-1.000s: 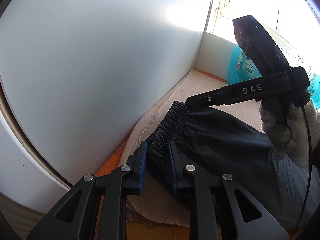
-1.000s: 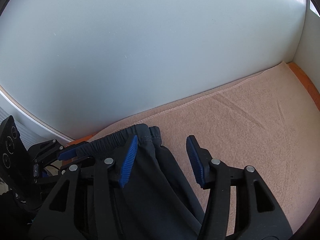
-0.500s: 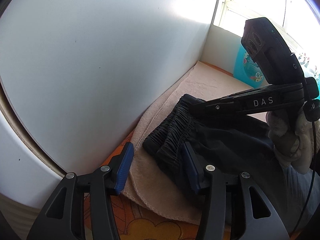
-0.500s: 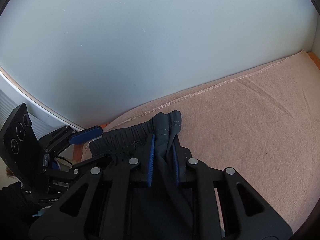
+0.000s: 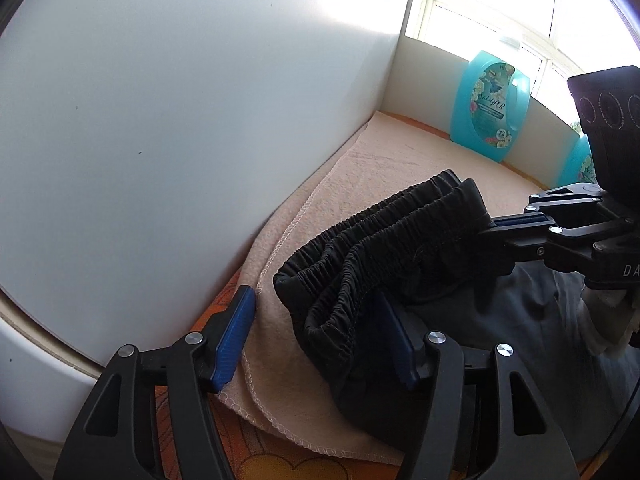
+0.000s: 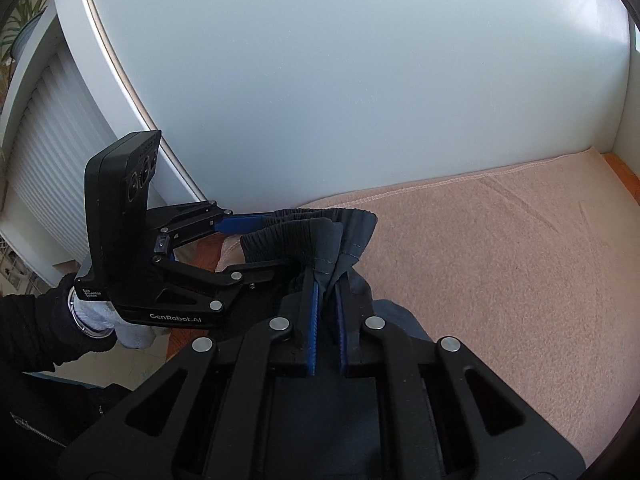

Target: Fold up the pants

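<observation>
Dark pants (image 5: 400, 252) with a gathered elastic waistband lie bunched on a beige towel (image 5: 384, 168). My left gripper (image 5: 316, 332) is open, its blue pads either side of the near waistband end, not clamping it. My right gripper (image 6: 326, 304) is shut on the far waistband corner (image 6: 344, 240) and holds it slightly raised. The right gripper shows in the left wrist view (image 5: 520, 228) at the right. The left gripper shows in the right wrist view (image 6: 240, 248), open around the waistband.
A white panel wall (image 5: 180, 100) runs close along the left of the towel. A turquoise detergent bottle (image 5: 490, 104) stands at the back by the window. An orange patterned surface (image 5: 256, 456) lies under the towel's front edge.
My left gripper opened and let go of the waistband end. My right gripper closed on the other waistband corner and pulled it back, bunching the band.
</observation>
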A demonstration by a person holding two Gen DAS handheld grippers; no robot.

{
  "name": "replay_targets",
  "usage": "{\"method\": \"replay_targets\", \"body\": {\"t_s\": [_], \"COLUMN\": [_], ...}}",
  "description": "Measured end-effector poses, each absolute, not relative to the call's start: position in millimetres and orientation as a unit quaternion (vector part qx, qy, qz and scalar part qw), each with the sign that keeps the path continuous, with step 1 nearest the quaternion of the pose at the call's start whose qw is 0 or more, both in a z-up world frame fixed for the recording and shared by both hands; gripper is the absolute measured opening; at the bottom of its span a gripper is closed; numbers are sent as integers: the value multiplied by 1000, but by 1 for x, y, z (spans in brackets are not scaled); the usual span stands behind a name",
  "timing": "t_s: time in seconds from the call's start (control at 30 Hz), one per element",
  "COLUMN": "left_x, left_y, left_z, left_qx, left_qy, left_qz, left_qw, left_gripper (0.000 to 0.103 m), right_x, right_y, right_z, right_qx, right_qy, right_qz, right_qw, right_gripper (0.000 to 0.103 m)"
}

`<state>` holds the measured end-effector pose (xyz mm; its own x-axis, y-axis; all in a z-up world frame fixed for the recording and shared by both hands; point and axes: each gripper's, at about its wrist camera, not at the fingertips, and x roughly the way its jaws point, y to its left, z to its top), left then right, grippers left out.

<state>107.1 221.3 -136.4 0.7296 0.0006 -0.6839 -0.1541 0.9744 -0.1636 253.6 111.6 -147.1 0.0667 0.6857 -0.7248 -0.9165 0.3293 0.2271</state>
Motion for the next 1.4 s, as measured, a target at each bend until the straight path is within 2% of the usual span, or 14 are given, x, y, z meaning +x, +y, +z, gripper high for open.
{"method": "replay_targets", "body": {"t_s": [0.1, 0.13, 0.17, 0.2, 0.23, 0.3, 0.67, 1.0, 1.2, 1.4], "left_x": [112, 111, 111, 110, 107, 105, 96, 92, 84, 69], "left_y": [221, 221, 221, 222, 223, 222, 196, 115, 43, -35], "left_z": [-139, -138, -138, -137, -136, -131, -62, -3, 0, -27], "left_qx": [-125, -125, -127, -136, -147, -154, -151, -98, -67, -36], "left_qy": [366, 364, 362, 359, 359, 350, 272, 232, 229, 259], "left_qz": [13, 9, 3, -6, -13, -18, -70, -170, -236, -295], "left_qw": [922, 923, 923, 923, 922, 924, 948, 953, 942, 919], "left_gripper": [61, 57, 50, 33, 25, 17, 15, 15, 15, 15], "right_x": [239, 240, 238, 237, 238, 239, 231, 200, 178, 152], "right_y": [104, 102, 107, 110, 110, 112, 79, -9, -85, -182], "right_z": [-153, -152, -151, -151, -151, -148, -80, -36, -39, -66], "right_qx": [-142, -140, -140, -140, -141, -140, -110, -79, -56, -12], "right_qy": [389, 389, 388, 388, 387, 384, 332, 300, 300, 331], "right_qz": [557, 556, 553, 551, 548, 543, 505, 454, 418, 374], "right_qw": [720, 721, 724, 726, 728, 733, 789, 835, 856, 867], "right_gripper": [8, 8, 8, 7, 7, 6, 6, 6, 6, 6]}}
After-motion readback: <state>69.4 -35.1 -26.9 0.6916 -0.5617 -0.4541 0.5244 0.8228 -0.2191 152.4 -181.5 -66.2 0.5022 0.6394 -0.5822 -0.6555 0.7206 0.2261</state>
